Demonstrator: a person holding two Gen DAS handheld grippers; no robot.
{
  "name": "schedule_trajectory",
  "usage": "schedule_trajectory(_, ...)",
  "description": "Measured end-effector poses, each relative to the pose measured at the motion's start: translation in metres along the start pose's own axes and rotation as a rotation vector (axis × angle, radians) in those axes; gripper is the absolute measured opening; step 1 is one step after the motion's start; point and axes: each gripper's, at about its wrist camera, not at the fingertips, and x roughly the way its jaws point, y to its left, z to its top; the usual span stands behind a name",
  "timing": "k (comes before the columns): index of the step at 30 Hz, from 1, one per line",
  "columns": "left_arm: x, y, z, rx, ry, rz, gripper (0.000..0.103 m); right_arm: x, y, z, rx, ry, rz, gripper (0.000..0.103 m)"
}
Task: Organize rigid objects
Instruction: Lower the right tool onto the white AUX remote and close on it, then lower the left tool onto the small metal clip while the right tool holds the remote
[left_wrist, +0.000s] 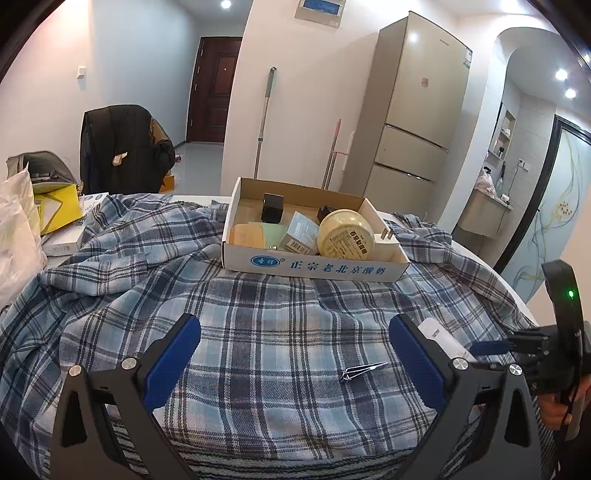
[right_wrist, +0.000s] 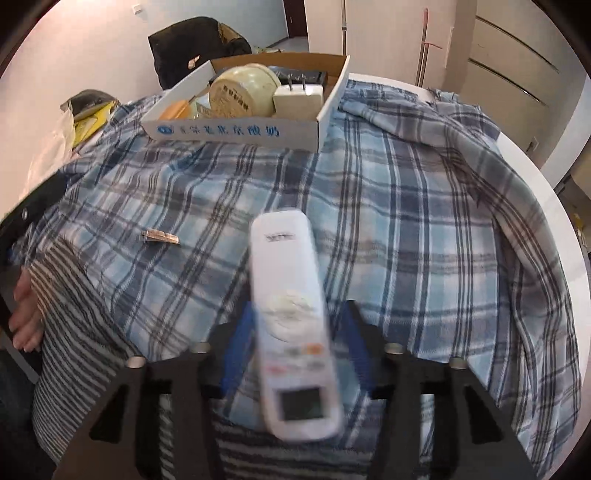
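now we note the right tool (right_wrist: 291, 332) clamped on a white remote (right_wrist: 291, 314) above the plaid cloth (right_wrist: 406, 221); left tool (left_wrist: 295, 354) spread wide, empty, near tweezers (left_wrist: 364, 370).

The cardboard box (left_wrist: 314, 267) carries blue print on its front wall: 正宗老北京酸奶, beside a round blue logo. The label on the cream jar (left_wrist: 345, 232) inside it is too small to read.

Remote (right_wrist: 291, 325): we see 1 white handset, blurred, screen end nearest us, lying lengthwise between the right tool's blue pads.
Tweezers (left_wrist: 364, 370): 1 metal pair, flat on the plaid cloth.
Box (left_wrist: 314, 267): open cardboard, where we find a cream jar (left_wrist: 345, 232), a white plug (right_wrist: 298, 100) and small packets.
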Motion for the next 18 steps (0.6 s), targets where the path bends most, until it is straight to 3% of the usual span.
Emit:
schedule_trajectory(8, 0.000, 0.000, 0.000, -0.001, 0.002, 0.001, 0.103, 0.005, 0.008, -0.012, -0.067, 0.017, -0.060, 0.053)
schedule_trajectory(14, 0.000, 0.000, 0.000, -0.001, 0.004, 0.003, 0.103, 0.009, 0.017, -0.003, -0.089, -0.012, -0.066, 0.043)
schedule_trajectory(18, 0.001, 0.000, 0.000, 0.000, 0.003, 0.001, 0.103, 0.007, 0.010, -0.005, -0.028, -0.023, -0.093, 0.039)
